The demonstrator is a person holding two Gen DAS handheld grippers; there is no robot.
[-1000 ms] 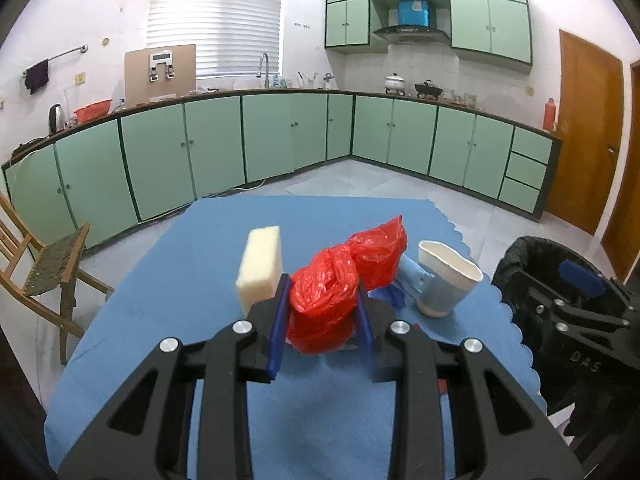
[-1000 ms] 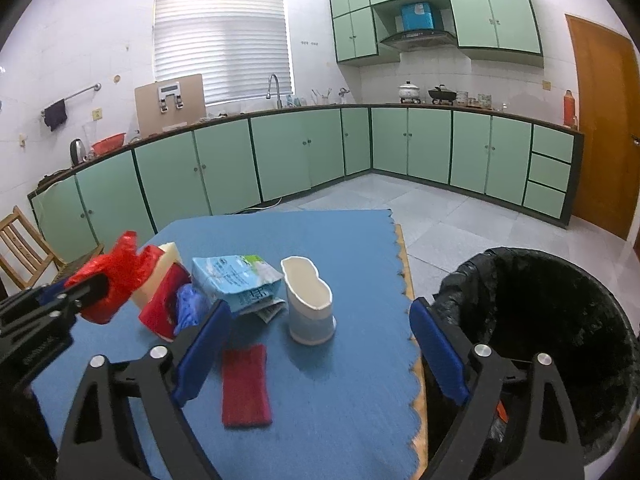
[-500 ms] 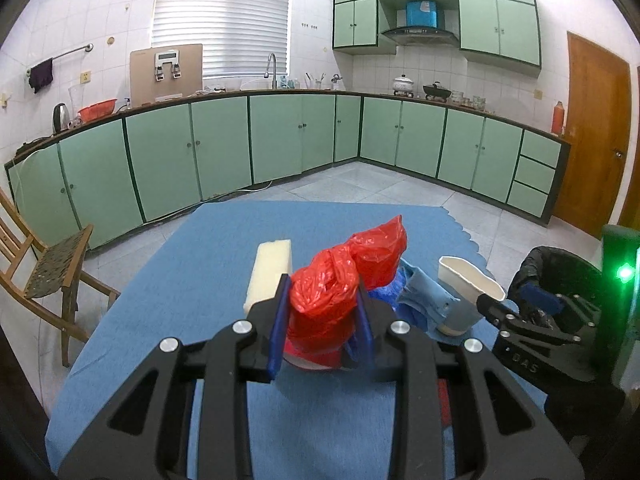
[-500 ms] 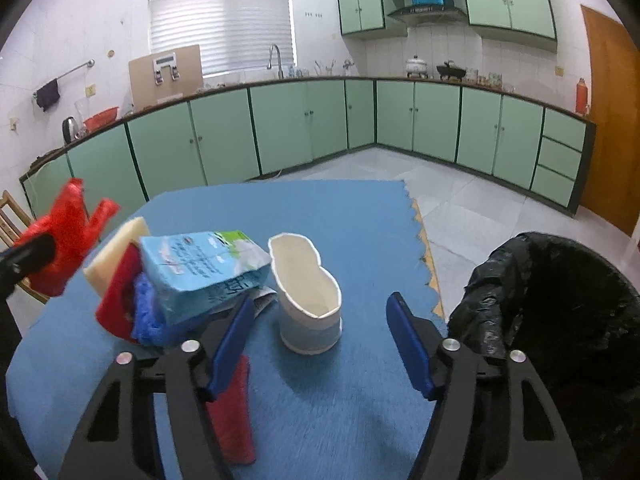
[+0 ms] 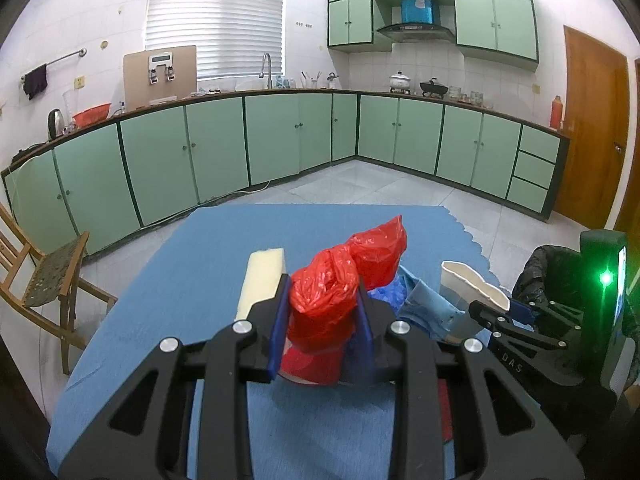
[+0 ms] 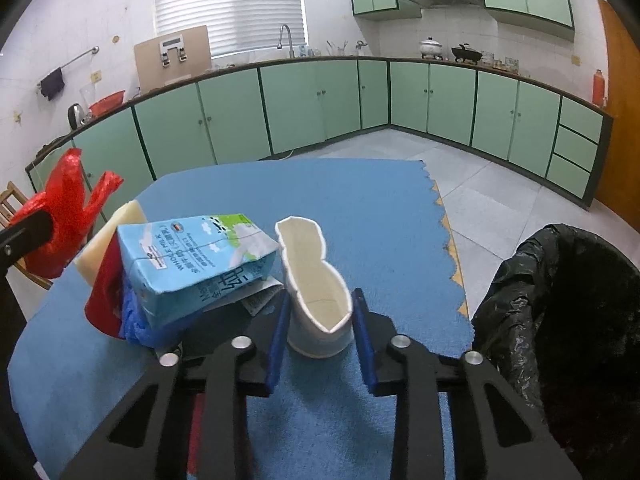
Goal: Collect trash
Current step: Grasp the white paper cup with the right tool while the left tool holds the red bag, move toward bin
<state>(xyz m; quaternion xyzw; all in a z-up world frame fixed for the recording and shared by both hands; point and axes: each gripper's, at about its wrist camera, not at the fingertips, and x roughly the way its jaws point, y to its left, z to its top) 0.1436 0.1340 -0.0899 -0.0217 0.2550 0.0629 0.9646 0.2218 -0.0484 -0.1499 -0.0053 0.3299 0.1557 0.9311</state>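
Left wrist view first: our left claw [image 5: 322, 322] is still clamped on the red plastic bag [image 5: 326, 302], same squeeze as a second ago, so nothing new there. The bag sits up off the blue table [image 5: 160, 300] between the pads. What did change is on the right edge of this view: the right claw [image 5: 498, 314] has slid in next to the white paper cup [image 5: 472, 288]. We count one red bag in the claw, a second red lump [image 5: 378, 254] behind it, one pale sponge [image 5: 262, 278] just to the left, and one bin [image 5: 548, 268] at the far right.

Right wrist view: a second ago the right claw [image 6: 320, 330] was wide open and short of the cup [image 6: 316, 284]. Now it has dropped around it and its jaws are closing, pads right against the squashed cup's sides near the base. The cup still stands on the table [image 6: 380, 220]. We'd say that's the next bit of trash about to go, with the black-lined bin [image 6: 560, 320] just to the right, off the table edge. Count here: one cup, one milk carton [image 6: 196, 258] lying beside it on the left, one sponge [image 6: 104, 240], and one dark red cloth [image 6: 196, 420] under the claw.
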